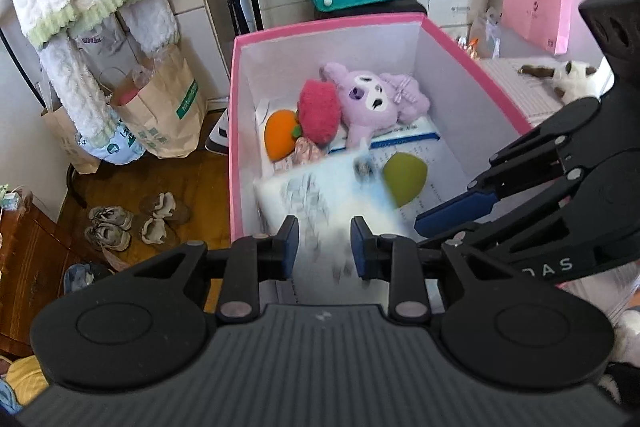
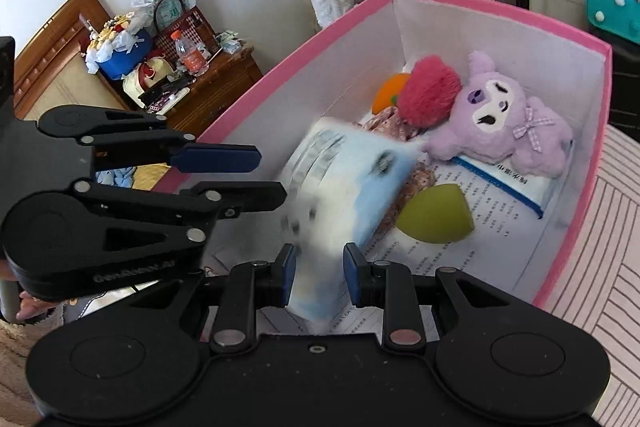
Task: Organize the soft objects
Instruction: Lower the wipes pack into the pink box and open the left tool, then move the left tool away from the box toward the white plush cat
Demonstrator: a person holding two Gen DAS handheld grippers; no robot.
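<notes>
We hold both grippers parted over the pink box (image 1: 472, 67): left gripper (image 1: 325, 247) and right gripper (image 2: 319, 269) released, so the blurred white-blue pillow (image 2: 352, 187) drops inside, beside the purple plush (image 2: 504, 123).

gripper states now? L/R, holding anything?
Left gripper: open, holding nothing; blurred white-and-blue pillow lies beyond its fingertips in the pink box.
Right gripper: open, holding nothing.

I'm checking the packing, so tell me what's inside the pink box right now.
The pink box holds a purple plush, a red fuzzy toy, an orange toy, a green one, printed papers and a blurred blue-white pillow. Anything beneath them is hidden.
</notes>
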